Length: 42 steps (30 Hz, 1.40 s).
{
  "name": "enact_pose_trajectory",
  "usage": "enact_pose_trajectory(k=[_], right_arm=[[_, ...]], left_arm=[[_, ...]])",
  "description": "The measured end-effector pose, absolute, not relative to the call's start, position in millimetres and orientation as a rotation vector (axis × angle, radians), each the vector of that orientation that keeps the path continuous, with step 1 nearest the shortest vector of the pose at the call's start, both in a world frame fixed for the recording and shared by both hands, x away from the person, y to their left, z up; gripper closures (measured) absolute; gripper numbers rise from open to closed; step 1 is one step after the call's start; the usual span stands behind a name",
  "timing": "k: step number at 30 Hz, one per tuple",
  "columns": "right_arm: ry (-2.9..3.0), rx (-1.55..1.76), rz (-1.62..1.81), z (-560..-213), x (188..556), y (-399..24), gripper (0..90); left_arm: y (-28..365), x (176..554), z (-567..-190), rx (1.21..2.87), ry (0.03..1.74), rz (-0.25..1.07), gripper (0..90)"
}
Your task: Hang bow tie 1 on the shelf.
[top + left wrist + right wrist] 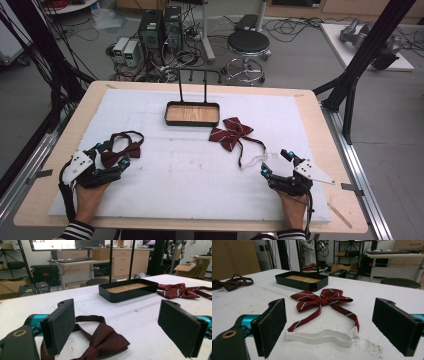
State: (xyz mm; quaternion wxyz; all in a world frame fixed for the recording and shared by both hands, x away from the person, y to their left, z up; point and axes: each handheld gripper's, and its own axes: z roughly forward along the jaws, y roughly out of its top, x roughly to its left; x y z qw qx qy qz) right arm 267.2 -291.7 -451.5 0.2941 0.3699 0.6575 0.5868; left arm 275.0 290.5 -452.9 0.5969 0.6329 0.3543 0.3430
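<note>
Flanking dark bow tie (pixel 100 341) (jaws wide)

Wooden table (pixel 80 107), pale top, covered almost edge to edge by a white foam mat (pixel 185 165); bare wood border shows all round. On the mat, upper centre of the high view: black tray (pixel 192 121) with wooden floor and two upright rods. Just right of it, striped red bow tie (pixel 231 133), its strap trailing down-right to a white elastic band (pixel 252 162). Left of centre: dark maroon bow tie (pixel 121 150), strap looped above it. Mat surface scuffed, faint smudges mid-frame; dark crumbs near the elastic in the right gripper view.
</note>
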Motion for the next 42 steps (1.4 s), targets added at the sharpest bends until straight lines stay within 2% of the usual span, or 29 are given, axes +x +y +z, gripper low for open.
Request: enact_pose_trajectory(k=[35, 42], right_arm=[[1.780, 1.024, 1.519, -450.1, 270.0, -288.5, 11.5], [1.872, 1.021, 1.416, -446.1, 274.6, -285.8, 11.5]], left_arm=[[290.5, 274.2, -453.1, 1.464, 0.816, 0.802, 14.9], [290.8, 274.5, -453.1, 1.463, 0.818, 0.801, 14.9]])
